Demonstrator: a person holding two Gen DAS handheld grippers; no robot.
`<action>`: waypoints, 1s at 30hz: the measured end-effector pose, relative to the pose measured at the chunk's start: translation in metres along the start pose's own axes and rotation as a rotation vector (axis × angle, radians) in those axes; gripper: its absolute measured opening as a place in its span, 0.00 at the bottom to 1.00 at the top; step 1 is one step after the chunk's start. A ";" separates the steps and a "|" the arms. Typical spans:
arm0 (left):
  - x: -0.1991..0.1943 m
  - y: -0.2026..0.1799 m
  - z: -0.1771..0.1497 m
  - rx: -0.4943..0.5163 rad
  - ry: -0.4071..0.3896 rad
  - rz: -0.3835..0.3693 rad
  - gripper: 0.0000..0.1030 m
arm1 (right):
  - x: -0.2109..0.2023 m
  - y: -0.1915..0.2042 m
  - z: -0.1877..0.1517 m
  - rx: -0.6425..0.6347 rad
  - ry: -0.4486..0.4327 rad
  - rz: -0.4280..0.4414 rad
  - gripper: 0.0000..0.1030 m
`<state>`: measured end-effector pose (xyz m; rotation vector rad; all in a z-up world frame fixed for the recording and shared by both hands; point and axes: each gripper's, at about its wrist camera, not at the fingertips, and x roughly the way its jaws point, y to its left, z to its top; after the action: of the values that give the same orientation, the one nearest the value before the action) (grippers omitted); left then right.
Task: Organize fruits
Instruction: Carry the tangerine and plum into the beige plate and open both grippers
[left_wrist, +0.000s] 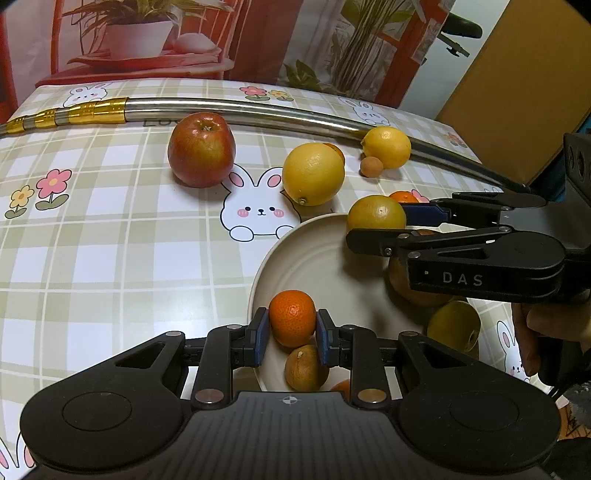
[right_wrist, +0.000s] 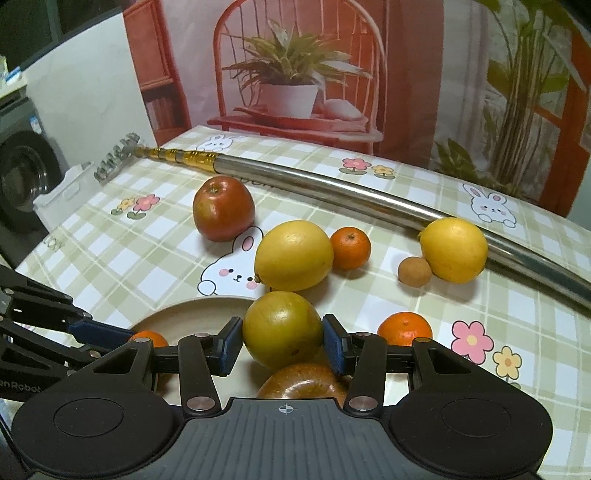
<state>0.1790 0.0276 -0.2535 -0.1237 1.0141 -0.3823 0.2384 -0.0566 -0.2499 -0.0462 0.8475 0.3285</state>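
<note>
1. The checked tablecloth with bunnies and flowers (left_wrist: 110, 258) covers the table.
2. A long shiny metal pole with gold bands (left_wrist: 240, 110) lies across the far side.
3. The round cream plate (left_wrist: 314, 258) sits near the front.
4. The left gripper (left_wrist: 291, 328) points down over the plate. Its blue pads squeeze a small orange mandarin (left_wrist: 291, 317).
5. The right gripper (right_wrist: 283, 341) also tips down over the plate. It pinches a round yellow-green fruit (right_wrist: 282, 330).
6. On the cloth beyond the plate wait a red apple (left_wrist: 201, 149), a big yellow lemon (left_wrist: 313, 173) and a smaller yellow lemon (left_wrist: 386, 147).
7. A tiny tan round fruit (left_wrist: 371, 166) sits just beside the smaller lemon.
</note>
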 end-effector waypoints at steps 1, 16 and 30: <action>0.000 0.000 0.000 -0.002 0.000 -0.001 0.28 | 0.000 0.000 0.000 -0.004 0.002 -0.002 0.42; -0.002 0.001 -0.001 -0.016 -0.010 0.002 0.29 | 0.000 0.003 0.000 -0.019 0.010 -0.022 0.49; -0.006 0.001 0.000 -0.028 -0.044 -0.019 0.38 | -0.003 -0.001 -0.004 -0.007 0.011 -0.024 0.71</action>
<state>0.1767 0.0308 -0.2485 -0.1667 0.9759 -0.3816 0.2341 -0.0592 -0.2498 -0.0646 0.8561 0.3091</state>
